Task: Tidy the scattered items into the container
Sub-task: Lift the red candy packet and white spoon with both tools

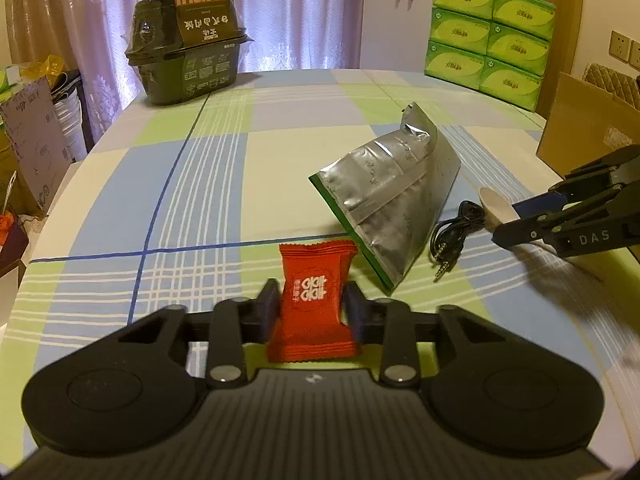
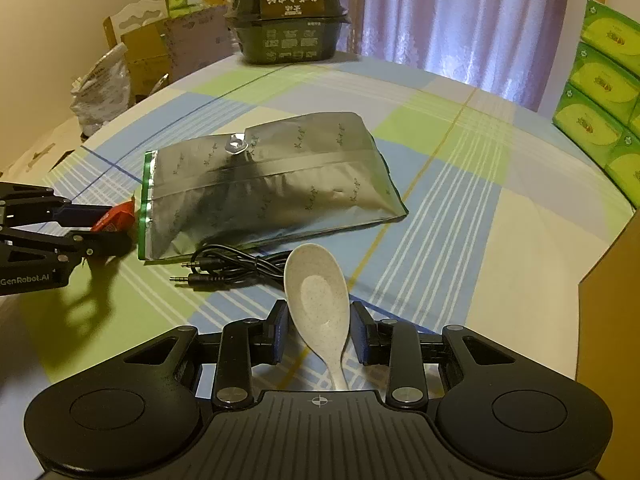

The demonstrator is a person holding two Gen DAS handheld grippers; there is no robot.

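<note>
The cardboard box [image 1: 576, 128] at the right edge of the table [image 1: 224, 168], probably the container meant, is well apart from the silver pouch [image 2: 264, 184] and the black cable [image 2: 236, 266] just beside it, both not yet picked up, and the loose cable could snag or trail if grabbed by one loop. The right gripper [image 2: 319, 330] has its fingers closed against the bowl of the pale spoon [image 2: 318, 296], whose rounded sides could let it twist or slip out; the left gripper [image 1: 311, 308] is clamped on the red candy [image 1: 314, 300], a slick wrapper that might slide free
</note>
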